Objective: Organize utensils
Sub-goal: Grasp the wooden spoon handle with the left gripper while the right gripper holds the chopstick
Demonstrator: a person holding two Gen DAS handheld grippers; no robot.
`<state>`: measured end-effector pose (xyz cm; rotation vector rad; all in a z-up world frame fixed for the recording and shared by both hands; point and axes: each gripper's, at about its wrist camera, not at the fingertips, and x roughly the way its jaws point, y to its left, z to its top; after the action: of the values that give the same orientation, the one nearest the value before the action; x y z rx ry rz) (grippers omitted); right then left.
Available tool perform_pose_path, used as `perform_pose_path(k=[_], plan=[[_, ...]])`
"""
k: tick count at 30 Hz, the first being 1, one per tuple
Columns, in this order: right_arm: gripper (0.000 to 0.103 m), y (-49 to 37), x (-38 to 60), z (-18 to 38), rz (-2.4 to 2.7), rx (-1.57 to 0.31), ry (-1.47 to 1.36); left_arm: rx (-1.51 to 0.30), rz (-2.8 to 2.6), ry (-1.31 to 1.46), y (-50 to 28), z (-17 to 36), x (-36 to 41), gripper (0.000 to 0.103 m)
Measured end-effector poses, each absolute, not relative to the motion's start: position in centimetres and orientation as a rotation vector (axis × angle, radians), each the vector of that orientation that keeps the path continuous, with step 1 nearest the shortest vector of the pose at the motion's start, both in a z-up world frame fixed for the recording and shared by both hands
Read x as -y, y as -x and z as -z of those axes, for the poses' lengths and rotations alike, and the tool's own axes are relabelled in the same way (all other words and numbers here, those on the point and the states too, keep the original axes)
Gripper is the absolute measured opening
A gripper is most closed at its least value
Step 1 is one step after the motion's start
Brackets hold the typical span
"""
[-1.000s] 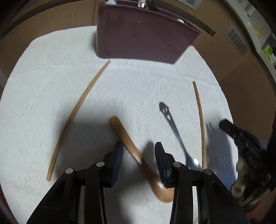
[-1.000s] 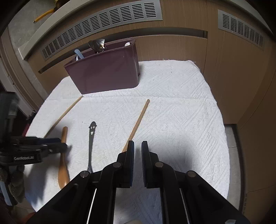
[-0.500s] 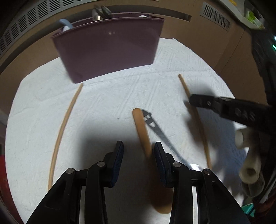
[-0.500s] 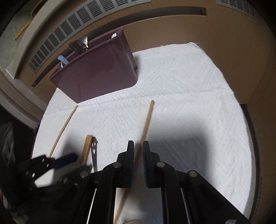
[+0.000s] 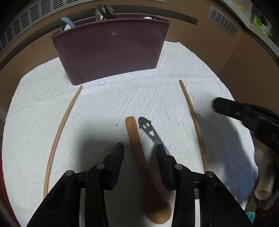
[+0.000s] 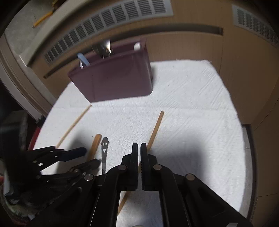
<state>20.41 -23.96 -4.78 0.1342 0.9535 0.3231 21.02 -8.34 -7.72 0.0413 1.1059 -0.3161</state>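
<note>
A wooden spoon (image 5: pixel 135 138) lies on the white cloth, handle toward the maroon caddy (image 5: pixel 111 52). My left gripper (image 5: pixel 139 150) is open and straddles the handle, with its pads clear of the wood. A dark metal utensil with a smiley cut-out (image 5: pixel 146 125) lies just right of the spoon. One chopstick (image 5: pixel 61 132) lies at the left, another (image 5: pixel 193 118) at the right. My right gripper (image 6: pixel 139 145) is shut with nothing in it, and the right chopstick (image 6: pixel 155 131) runs under its fingers. In the left wrist view the right gripper (image 5: pixel 219 104) hovers just right of that chopstick.
The caddy (image 6: pixel 118 78) stands at the back of the cloth and holds metal spoons (image 5: pixel 104 12) and a light blue handle (image 5: pixel 68 21). Wooden cabinet fronts with vents rise behind it. The cloth's right part (image 6: pixel 200 122) lies bare. The left gripper (image 6: pixel 89 157) works near the front left.
My left gripper swung round and moved in, so the spoon handle now runs straight between its fingers. My right gripper's jaws closed and it shifted off the right chopstick.
</note>
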Motion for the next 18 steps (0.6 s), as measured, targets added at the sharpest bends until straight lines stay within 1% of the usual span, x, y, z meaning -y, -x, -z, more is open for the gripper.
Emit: perform_pose_path(k=[2,3,4,6,8,9,10,11,17,18], plan=[[0.003,-19.7,25.0,3.6,-0.322,-0.910,-0.140,-1.113,0.324,-0.018,-22.0,7.7,8.7,0.037],[0.003,-19.3,25.5,3.1,-0.321,-0.889,-0.143,-1.106,0.312,-0.018,-22.1,7.7,8.7,0.023],[0.003,-19.0,25.8,2.8,-0.323,-0.876,-0.146,-1.099,0.299,-0.021,-22.2,7.7,8.6,0.013],[0.006,-18.4,26.1,2.5,-0.354,-0.866,-0.137,-1.094,0.308,0.016,-22.0,7.6,8.0,0.012],[0.007,-18.3,25.7,3.1,-0.375,-0.887,-0.128,-1.045,0.308,0.043,-21.1,6.9,6.9,0.012],[0.009,-18.4,25.5,3.6,-0.375,-0.903,-0.130,-1.023,0.306,0.051,-20.7,6.6,6.5,0.012],[0.014,-18.6,25.5,4.3,-0.373,-0.919,-0.136,-0.993,0.305,0.065,-20.1,6.0,5.8,0.012],[0.016,-18.9,25.4,5.0,-0.370,-0.940,-0.148,-0.971,0.308,0.076,-19.8,5.6,5.4,0.012],[0.016,-23.1,24.5,8.8,-0.294,-1.087,-0.258,-0.880,0.305,0.129,-17.8,3.9,2.5,0.012],[0.016,-23.5,24.3,8.9,-0.279,-1.089,-0.263,-0.867,0.306,0.136,-17.7,3.7,2.1,0.012]])
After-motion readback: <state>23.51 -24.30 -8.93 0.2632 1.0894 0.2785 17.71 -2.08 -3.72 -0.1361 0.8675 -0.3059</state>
